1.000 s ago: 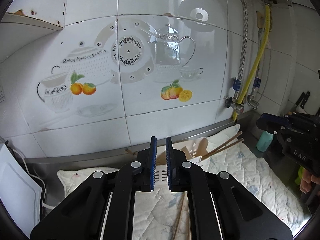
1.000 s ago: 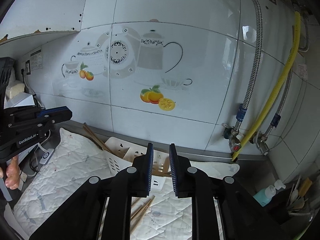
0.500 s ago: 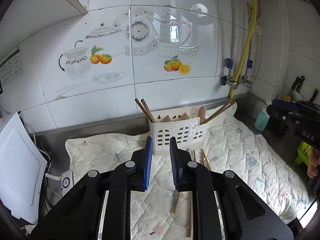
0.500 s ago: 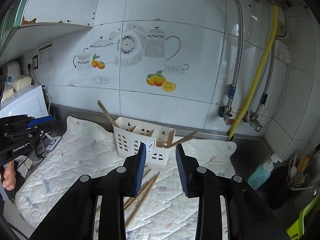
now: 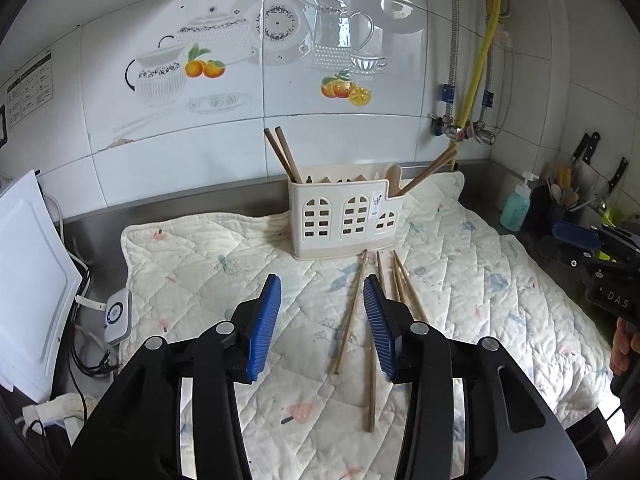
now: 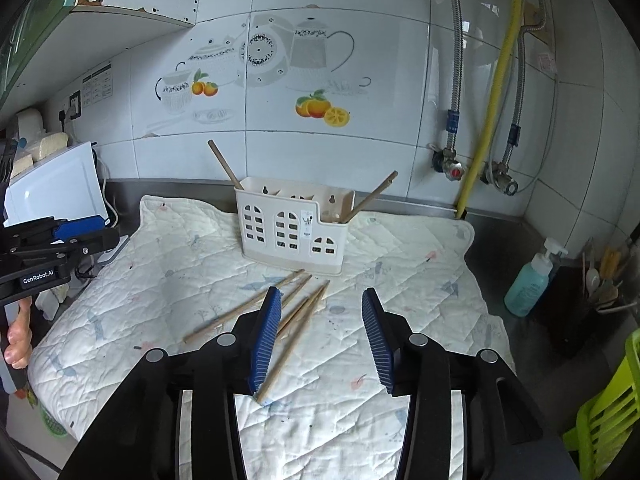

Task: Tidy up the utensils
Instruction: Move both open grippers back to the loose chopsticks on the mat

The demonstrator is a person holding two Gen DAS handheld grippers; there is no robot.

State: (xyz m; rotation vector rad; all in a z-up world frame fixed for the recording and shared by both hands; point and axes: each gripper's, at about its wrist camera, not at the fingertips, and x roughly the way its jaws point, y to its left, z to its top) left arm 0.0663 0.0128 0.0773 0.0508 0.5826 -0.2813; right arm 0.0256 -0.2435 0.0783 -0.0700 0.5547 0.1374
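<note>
A cream utensil holder (image 5: 345, 216) (image 6: 292, 229) with arched cut-outs stands on a quilted mat (image 5: 480, 288) (image 6: 400, 264) near the tiled wall. Chopsticks lean out of its left end (image 5: 282, 154) and right end (image 5: 430, 170). Several loose wooden chopsticks (image 5: 352, 312) (image 6: 296, 316) lie on the mat in front of it. My left gripper (image 5: 322, 320) hovers above the mat before the holder, its jaws opening with nothing between them. My right gripper (image 6: 318, 332) hangs over the loose chopsticks, jaws opening too, gripping nothing. Each gripper shows at the other view's edge.
A white appliance (image 5: 28, 280) with cables stands left of the mat. A blue soap bottle (image 6: 534, 280) and a dark caddy of utensils (image 6: 600, 280) sit on the steel counter at the right. Pipes and a yellow hose (image 6: 492, 100) run down the wall. A green chair (image 6: 608, 412) stands at lower right.
Both grippers have drawn back from the wall and sunk toward the mat, bringing the holder and loose chopsticks into full view. Both pairs of jaws have widened from nearly shut.
</note>
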